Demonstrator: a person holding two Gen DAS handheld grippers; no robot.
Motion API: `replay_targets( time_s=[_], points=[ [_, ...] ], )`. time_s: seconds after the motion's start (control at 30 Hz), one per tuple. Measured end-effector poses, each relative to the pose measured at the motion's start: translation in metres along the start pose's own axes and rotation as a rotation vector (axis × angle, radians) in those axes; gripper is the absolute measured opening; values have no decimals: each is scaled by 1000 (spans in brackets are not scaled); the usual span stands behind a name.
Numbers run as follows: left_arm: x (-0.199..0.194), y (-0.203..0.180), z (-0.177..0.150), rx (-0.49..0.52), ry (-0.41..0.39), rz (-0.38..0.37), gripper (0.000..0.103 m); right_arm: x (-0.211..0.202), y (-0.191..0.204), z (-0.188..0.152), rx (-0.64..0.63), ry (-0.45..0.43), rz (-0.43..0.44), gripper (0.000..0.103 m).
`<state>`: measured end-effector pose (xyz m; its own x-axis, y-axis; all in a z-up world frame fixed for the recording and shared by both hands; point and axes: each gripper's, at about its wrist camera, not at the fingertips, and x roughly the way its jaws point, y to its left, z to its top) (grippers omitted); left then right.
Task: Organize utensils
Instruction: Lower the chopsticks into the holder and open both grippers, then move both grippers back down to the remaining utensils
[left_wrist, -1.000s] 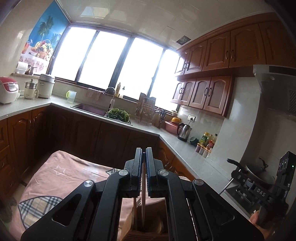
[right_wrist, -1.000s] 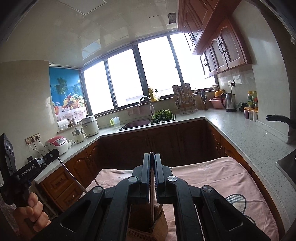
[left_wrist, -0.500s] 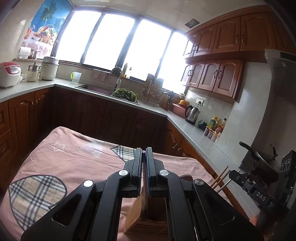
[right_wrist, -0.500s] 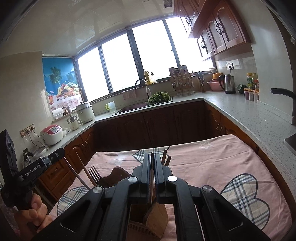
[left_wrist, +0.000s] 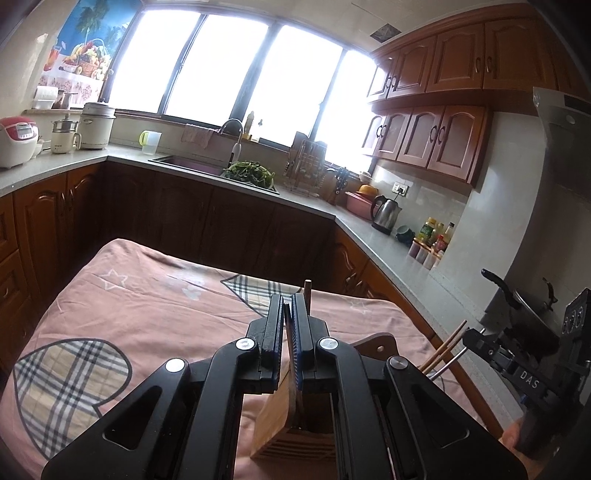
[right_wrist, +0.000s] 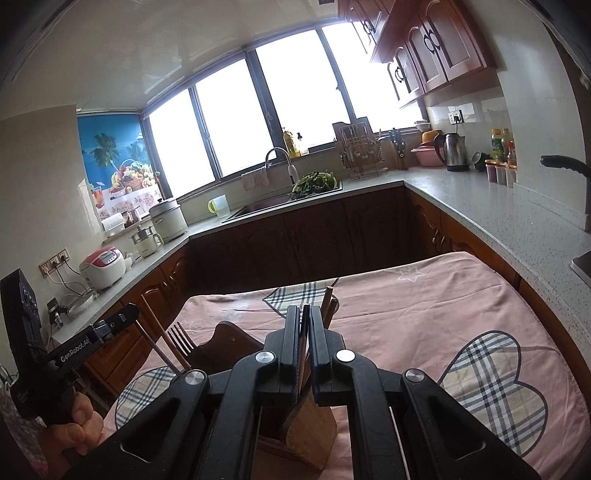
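- My left gripper (left_wrist: 288, 314) is clamped on a thin dark utensil handle (left_wrist: 287, 334), directly over the wooden holder (left_wrist: 273, 424).
- My right gripper (right_wrist: 304, 326) pinches a slim stick (right_wrist: 303, 347), lined up to drop into the holder's compartments.
- Holder stands on the pink cloth (left_wrist: 147, 314).

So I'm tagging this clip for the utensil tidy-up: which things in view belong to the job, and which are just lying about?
Job:
- wooden utensil holder
- fork
- chopsticks
- left gripper, jaws shut on a thin utensil
- right gripper, the same

Lying about:
- kettle
- rice cooker
- greens by the sink
- condiment bottles
- pink tablecloth
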<state>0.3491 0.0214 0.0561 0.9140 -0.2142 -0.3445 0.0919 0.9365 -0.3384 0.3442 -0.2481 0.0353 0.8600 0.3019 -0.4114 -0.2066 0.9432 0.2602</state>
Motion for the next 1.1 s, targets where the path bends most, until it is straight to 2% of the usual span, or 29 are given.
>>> replay_targets(
  time_s=[0.03,0.1,0.13,0.17,0.2,0.27,0.3,0.33,0.37,0.43,0.5,0.63,0.73,1.1],
  points=[
    [0,0,1,-3,3,-1,4,0,0,0,1,2,4,9],
    [-1,1,2,-10,9,-13,9,0,0,0,2,-1,4,10],
    [-2,1,2,-10,7,-9,15,-1,0,0,0,-4,2,10],
    [-4,2,2,-9,4,-4,27,-2,0,0,0,-8,1,10],
    [-6,3,2,-12,-1,-1,32,-4,0,0,3,-12,2,12],
    [-10,4,1,-19,-5,3,45,-8,-2,1,14,-20,3,28],
    [-12,4,1,-22,-2,4,49,-9,-4,1,18,-27,5,45],
    [-13,5,0,-25,1,6,58,-12,-4,2,22,-37,3,57],
    [-15,5,0,-26,1,10,67,-15,-5,2,24,-47,-2,60],
    [-21,6,-2,-28,-3,16,77,-22,-6,3,33,-67,3,78],
    [-27,5,-5,-26,1,23,83,-29,-7,2,34,-84,4,85],
    [-40,6,-13,-30,12,41,94,-38,-8,-2,28,-76,9,91],
    [-49,7,-23,-38,35,40,98,-46,-10,-9,29,-62,7,94],
    [-79,8,-63,-30,148,66,99,-77,-21,-39,74,14,14,99]
  ],
)
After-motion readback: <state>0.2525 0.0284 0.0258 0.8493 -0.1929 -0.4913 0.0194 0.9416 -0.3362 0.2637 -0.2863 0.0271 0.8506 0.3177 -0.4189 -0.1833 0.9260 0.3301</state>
